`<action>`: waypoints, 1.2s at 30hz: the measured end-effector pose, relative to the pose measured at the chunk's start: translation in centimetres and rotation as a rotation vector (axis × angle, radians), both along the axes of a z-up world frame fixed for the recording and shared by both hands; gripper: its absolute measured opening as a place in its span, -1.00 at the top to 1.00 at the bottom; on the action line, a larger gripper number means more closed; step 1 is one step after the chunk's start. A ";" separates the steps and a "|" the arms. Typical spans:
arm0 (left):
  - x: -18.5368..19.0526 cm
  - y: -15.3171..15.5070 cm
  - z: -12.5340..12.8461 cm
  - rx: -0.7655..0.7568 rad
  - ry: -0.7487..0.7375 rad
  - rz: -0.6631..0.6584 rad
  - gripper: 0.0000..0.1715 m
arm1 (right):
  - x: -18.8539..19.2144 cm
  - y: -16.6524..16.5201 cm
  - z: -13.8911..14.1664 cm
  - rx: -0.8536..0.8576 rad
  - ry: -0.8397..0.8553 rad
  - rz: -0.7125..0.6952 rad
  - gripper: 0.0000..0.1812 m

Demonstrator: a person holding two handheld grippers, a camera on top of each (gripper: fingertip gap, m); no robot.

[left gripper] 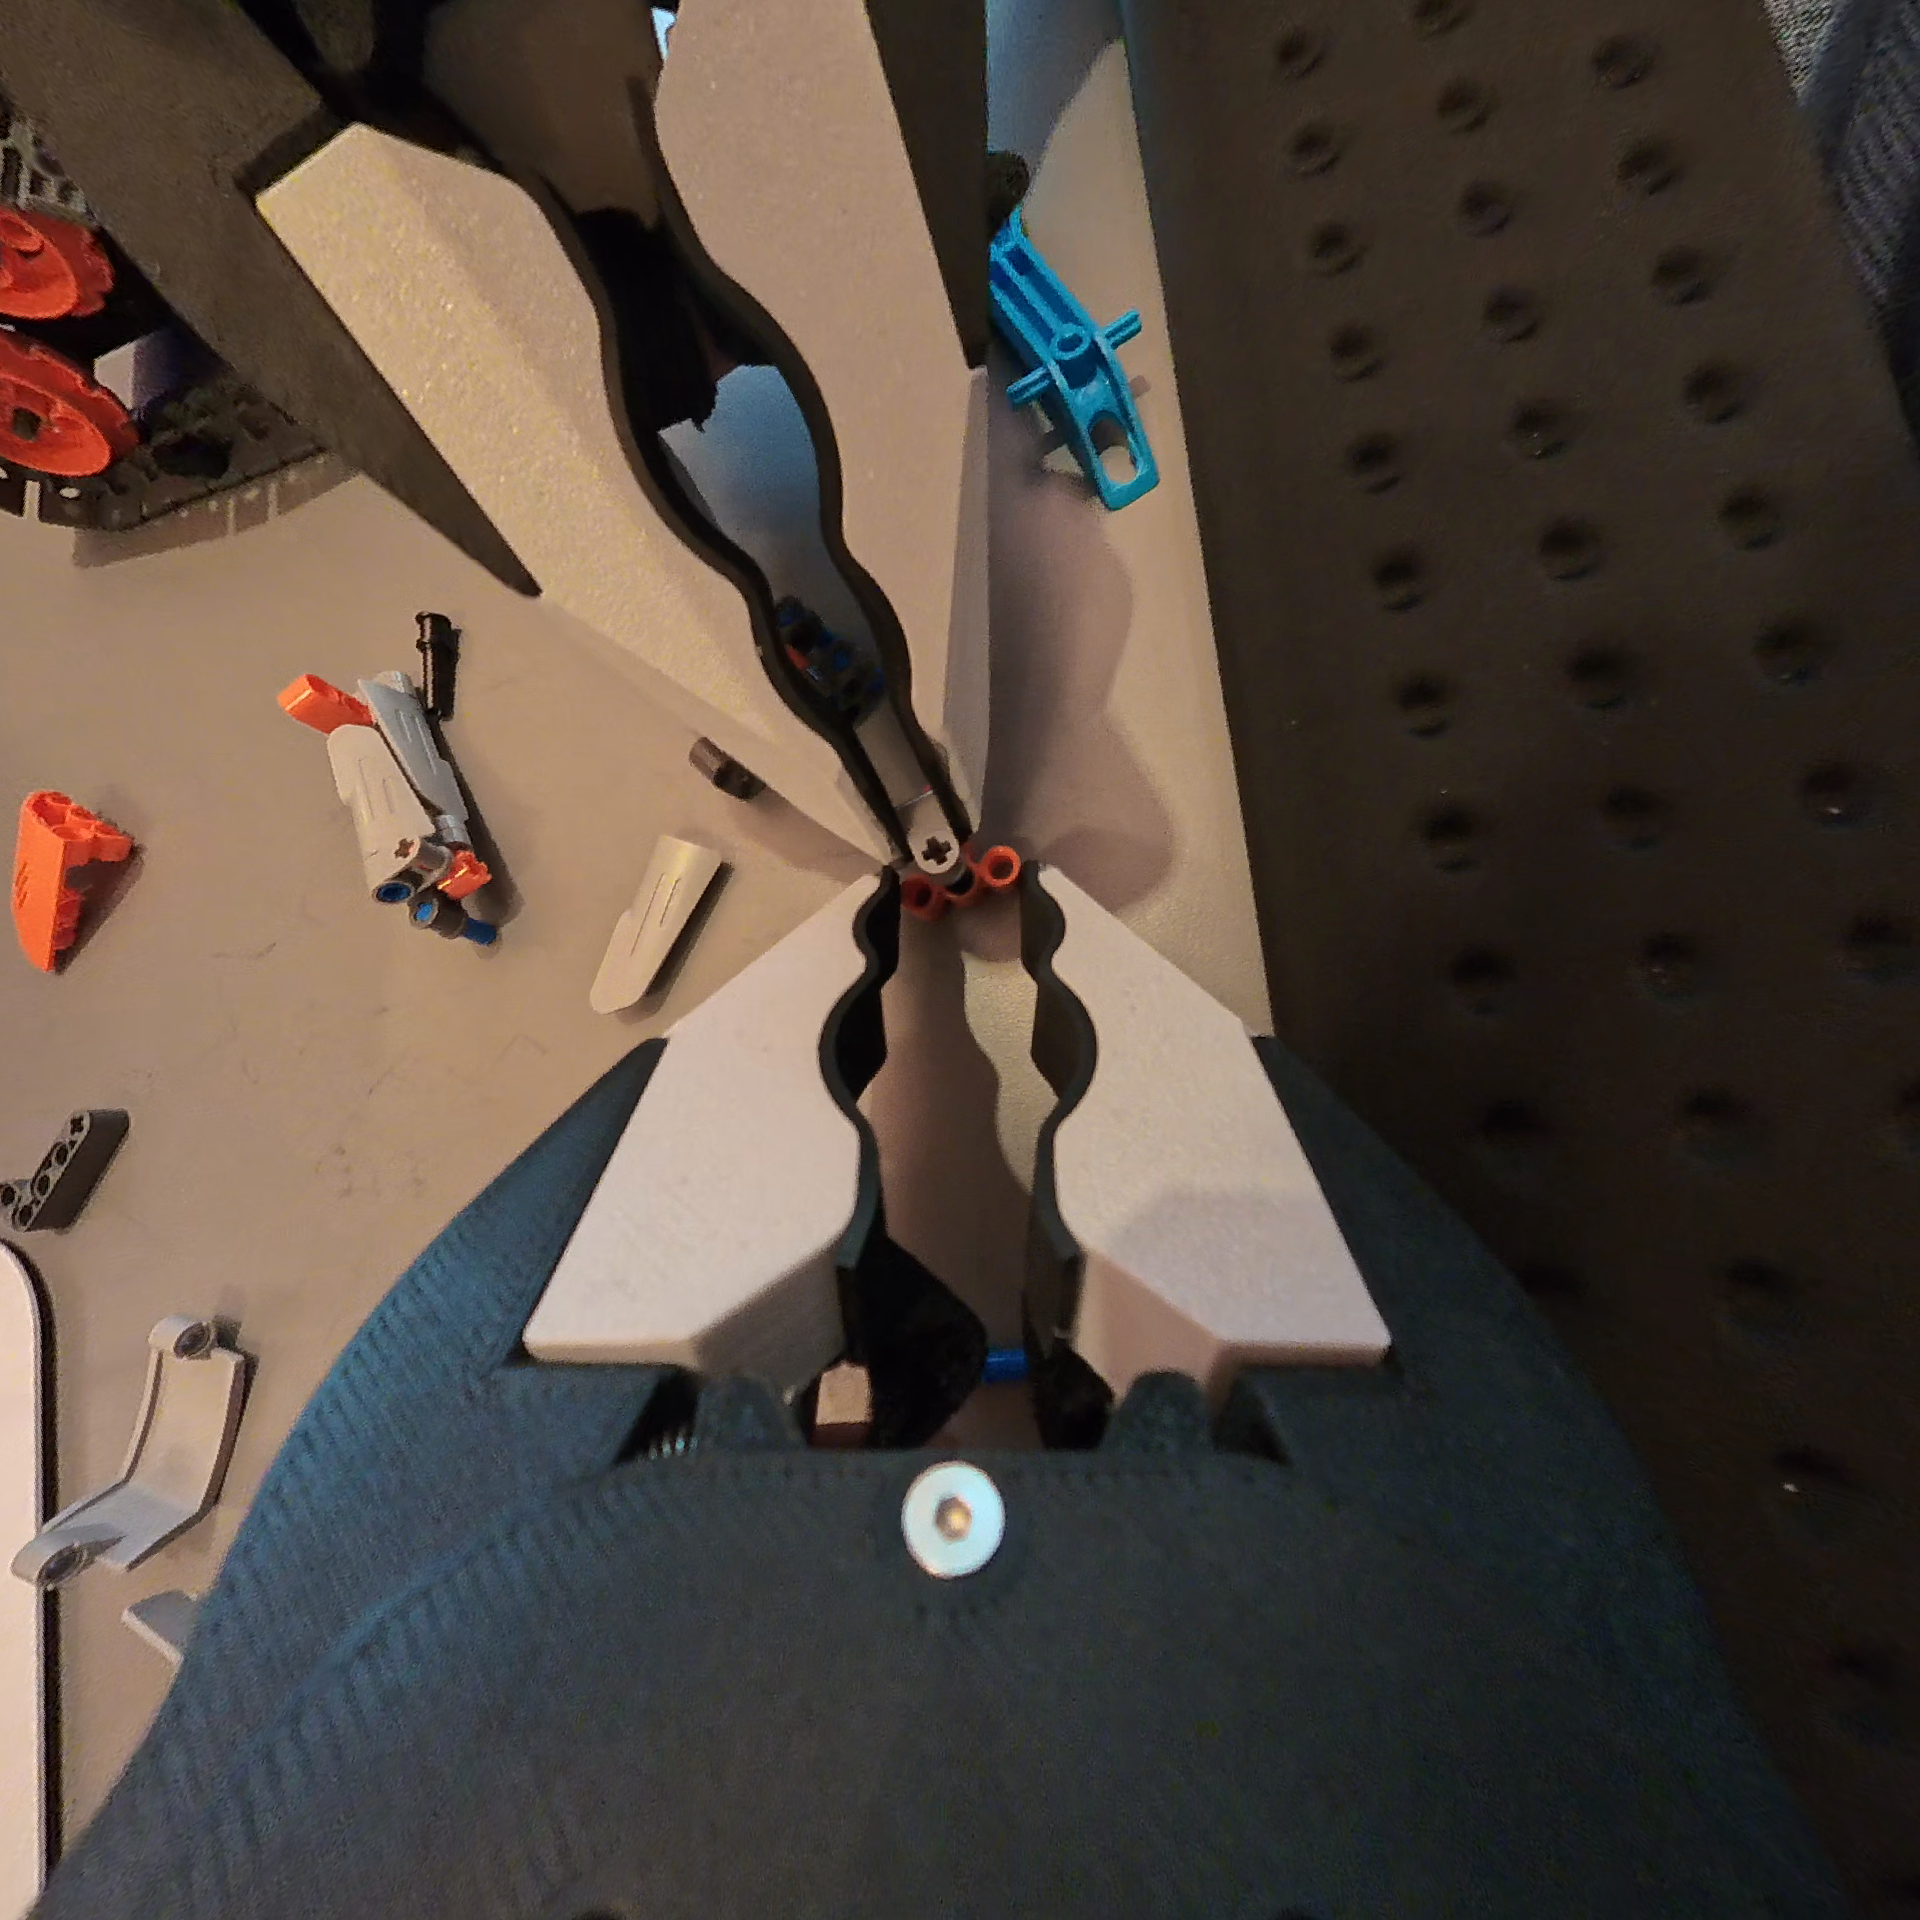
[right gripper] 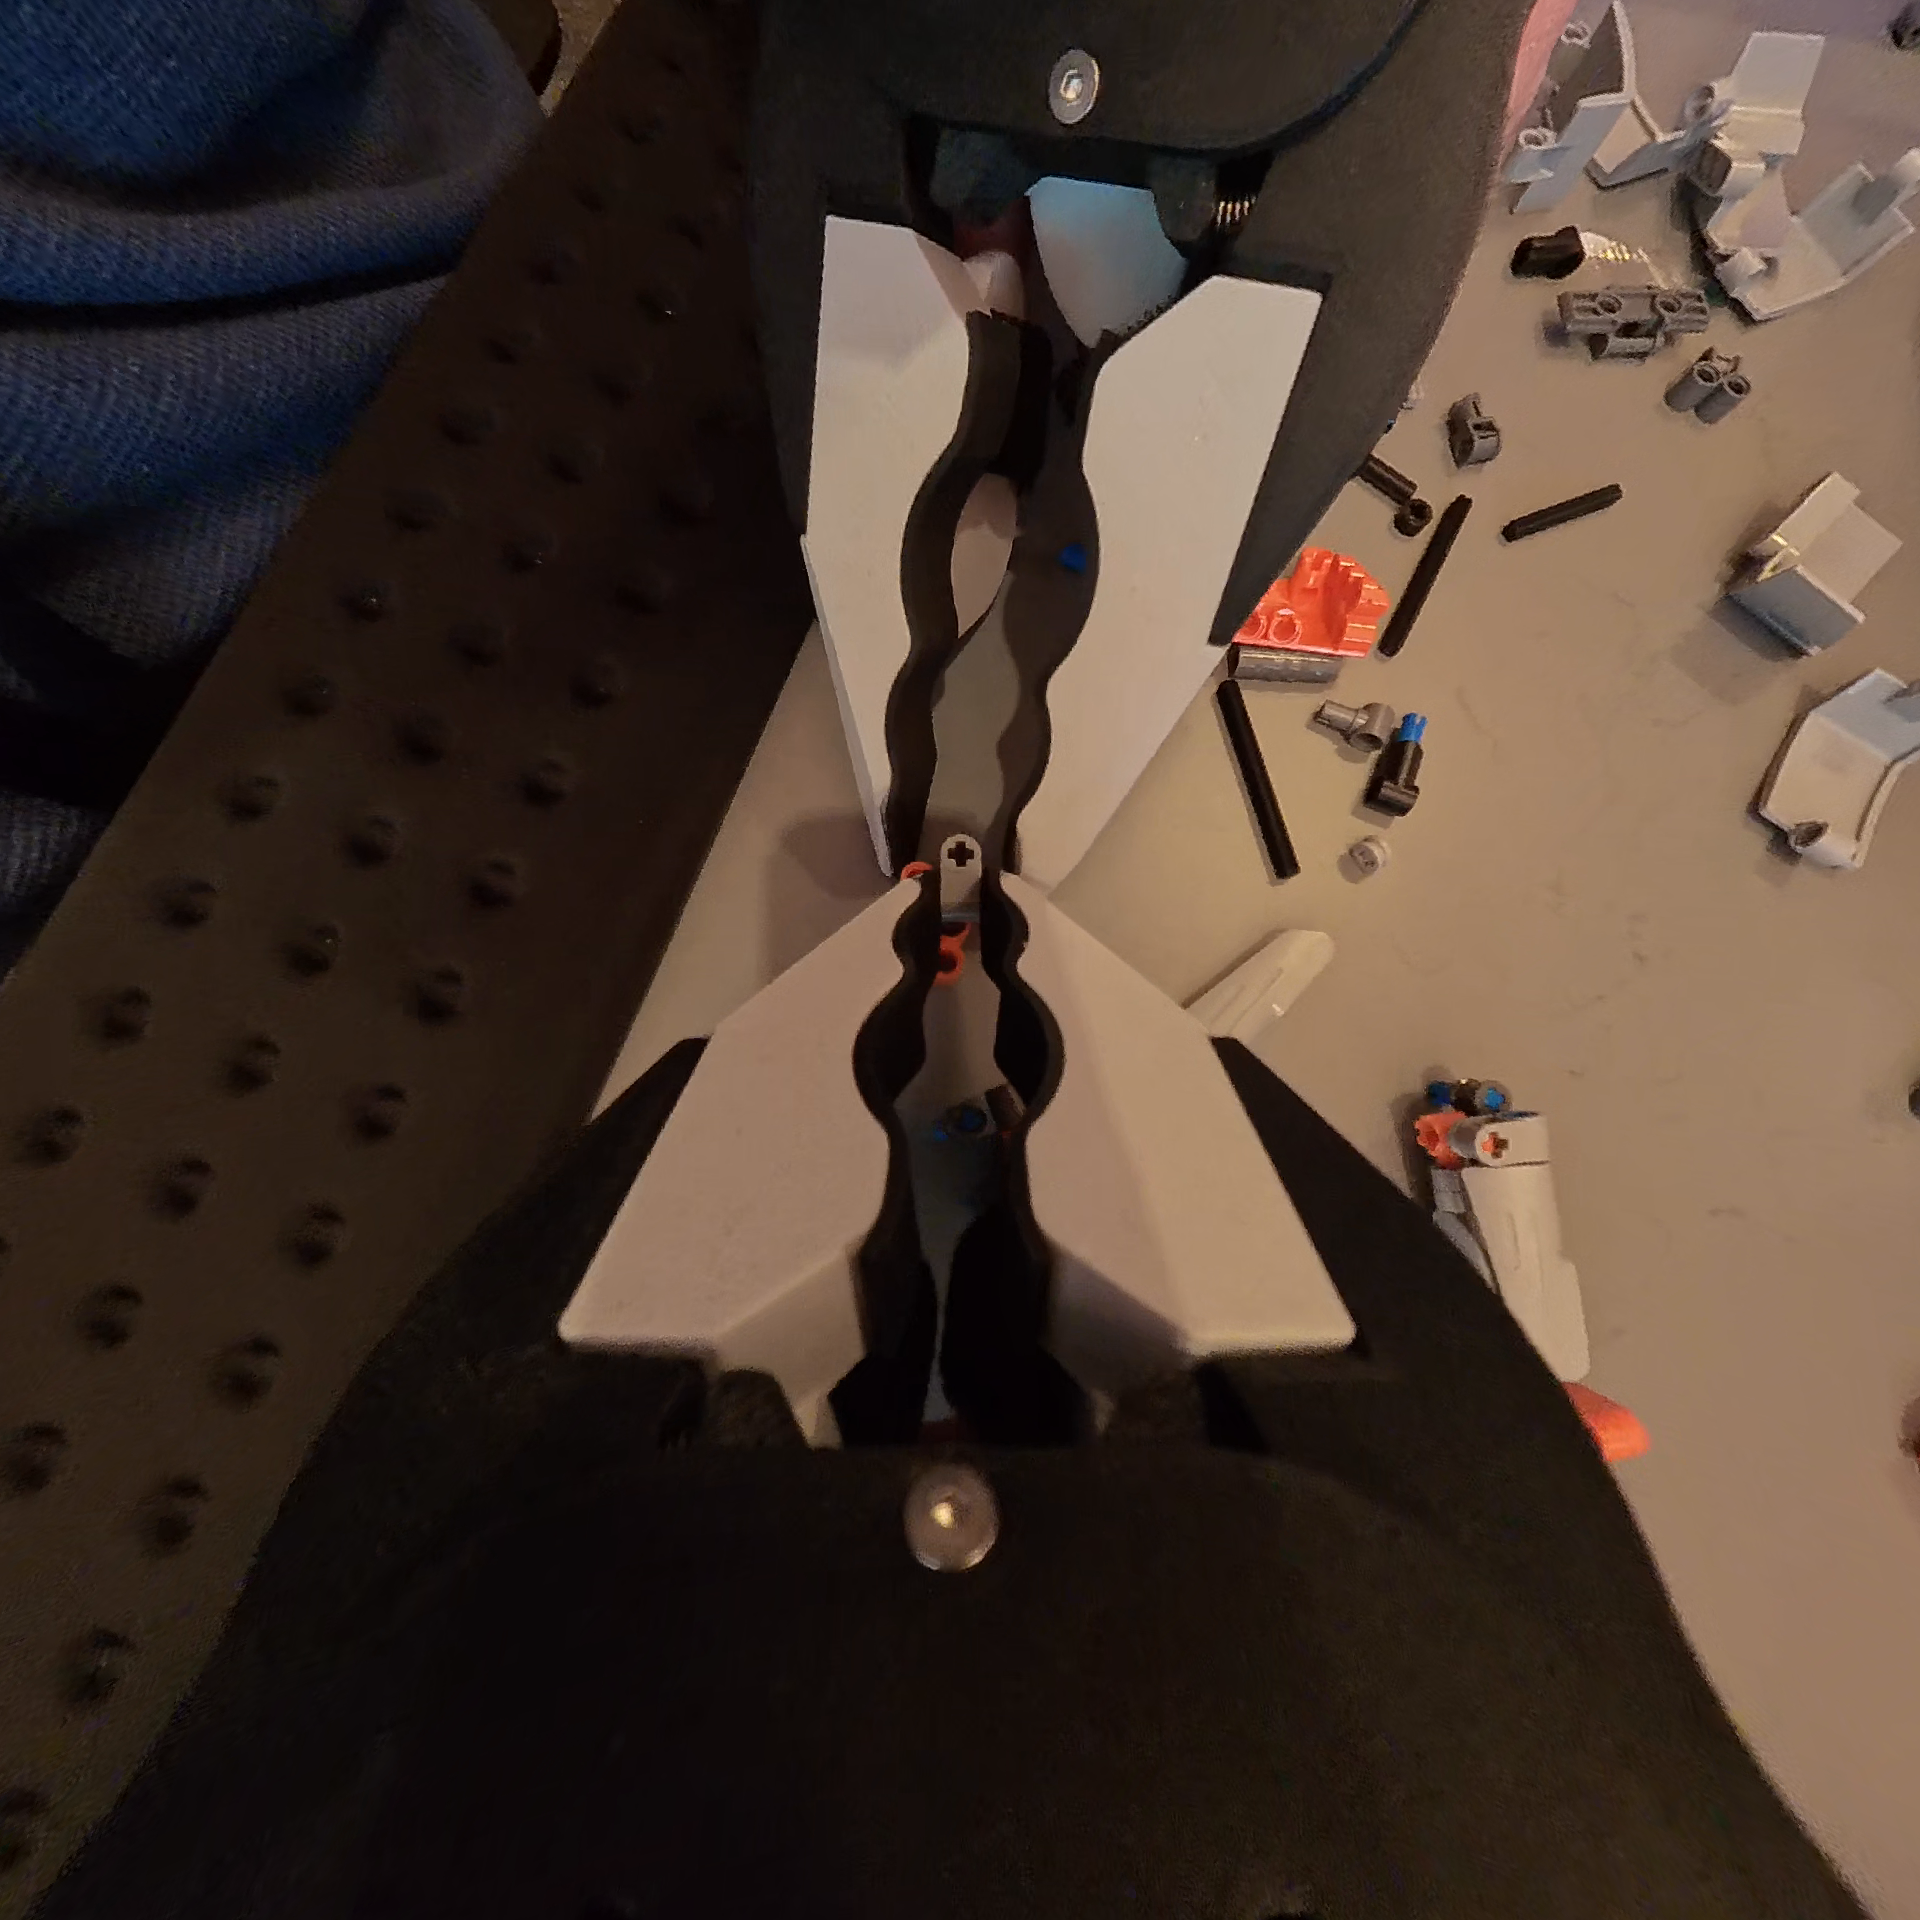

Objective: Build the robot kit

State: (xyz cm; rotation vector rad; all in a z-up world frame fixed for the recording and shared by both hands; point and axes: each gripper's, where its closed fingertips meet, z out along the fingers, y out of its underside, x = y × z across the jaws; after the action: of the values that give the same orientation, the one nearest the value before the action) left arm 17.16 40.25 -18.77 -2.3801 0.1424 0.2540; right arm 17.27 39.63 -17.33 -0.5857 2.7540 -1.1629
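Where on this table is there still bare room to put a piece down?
Bare tabletop lies between the pale curved panel, the orange wedge and the dark angled beam. It is crowded where both grippers meet over the small orange connector, and among the scattered grey parts and black axles.

table: we see plain grey-beige;
mat: we see black, dotted with rows of holes;
connector: we see orange;
beam: we see bright blue;
gripper fingers: we see white, black wavy pads
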 end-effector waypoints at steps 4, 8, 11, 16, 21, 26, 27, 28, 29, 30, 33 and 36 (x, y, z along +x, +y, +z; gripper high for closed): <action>0.0 0.0 0.0 -0.002 0.001 0.001 0.75 | 0.0 0.1 -0.2 -0.001 0.017 0.003 0.93; 0.0 0.0 0.0 -0.001 -0.004 0.003 0.75 | -0.1 0.1 -0.3 0.046 0.066 0.019 0.94; 0.0 0.1 0.0 0.002 -0.009 0.006 0.75 | -0.1 0.1 -0.4 0.078 0.059 0.017 0.94; -0.2 -0.1 0.3 0.012 -0.006 0.023 0.71 | -0.1 0.1 -0.4 0.106 0.077 0.002 0.94; -0.3 -0.2 3.0 0.140 -0.007 0.088 0.92 | -0.1 0.0 -0.4 0.104 0.069 -0.010 0.94; -0.3 -0.1 2.1 0.101 0.017 0.097 1.00 | -0.1 -0.1 -0.4 0.087 0.057 -0.014 0.94; -0.3 0.0 2.1 0.103 0.014 0.098 1.00 | -0.1 -0.2 -0.4 0.083 0.053 -0.017 0.94; -0.3 -0.1 2.1 0.107 0.012 0.099 1.00 | -0.1 -0.2 -0.4 0.079 0.049 -0.020 0.94; -0.3 -0.1 2.1 0.109 0.006 0.100 1.00 | -0.1 -0.2 -0.4 0.073 0.047 -0.022 0.94; -0.3 -0.1 2.1 0.109 0.005 0.099 1.00 | -0.1 -0.2 -0.4 0.070 0.047 -0.023 0.93; -0.3 -0.1 2.2 0.118 -0.001 0.105 1.00 | -0.4 0.1 0.0 0.065 0.038 -0.027 0.88; -0.5 -0.3 2.6 0.131 0.001 0.111 0.98 | -0.8 0.4 0.8 0.041 0.022 -0.039 0.87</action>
State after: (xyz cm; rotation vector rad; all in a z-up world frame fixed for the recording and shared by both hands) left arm 16.68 39.95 -16.13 -2.2604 -0.0066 0.3076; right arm 16.52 40.07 -16.50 -0.5469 2.8126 -1.1117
